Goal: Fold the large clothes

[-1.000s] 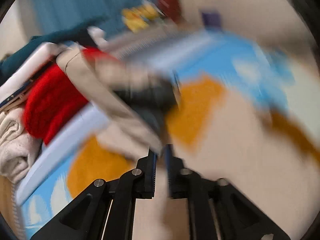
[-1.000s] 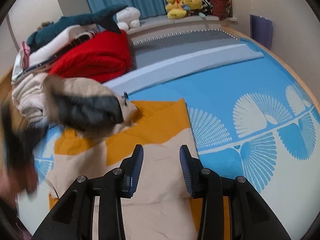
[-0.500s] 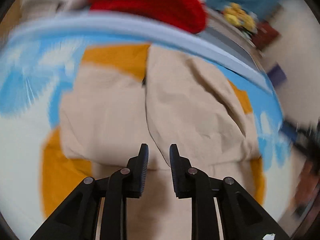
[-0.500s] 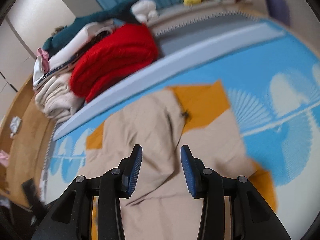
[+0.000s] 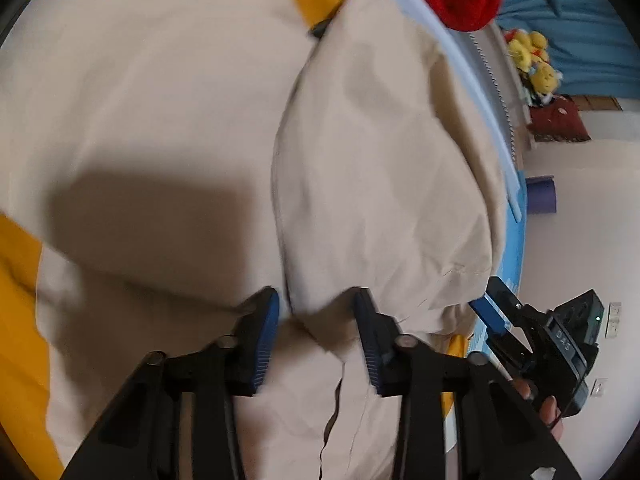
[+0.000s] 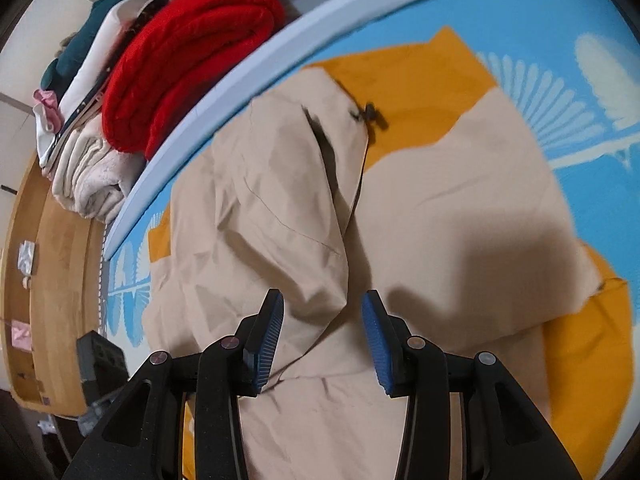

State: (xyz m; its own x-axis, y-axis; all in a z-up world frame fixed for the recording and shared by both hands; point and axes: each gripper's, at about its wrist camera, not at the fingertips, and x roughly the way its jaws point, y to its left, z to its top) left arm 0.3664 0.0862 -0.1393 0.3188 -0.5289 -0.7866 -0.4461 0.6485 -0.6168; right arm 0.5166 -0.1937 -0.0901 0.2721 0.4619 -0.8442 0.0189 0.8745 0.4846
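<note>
The beige-and-orange jacket [image 6: 460, 208] lies spread on the blue bedcover [image 6: 560, 32], filling mid-frame, one sleeve [image 6: 280, 216] folded across its middle. Your left gripper [image 5: 316, 312] and right gripper [image 6: 322, 310] hover at the near edge, jaws apart, empty. You seem between folds; next, pinch that edge with both grippers.

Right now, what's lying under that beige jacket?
Under the beige jacket an orange cloth pokes out, lying on a blue patterned bedspread. How far the cloth reaches underneath is hidden.
</note>
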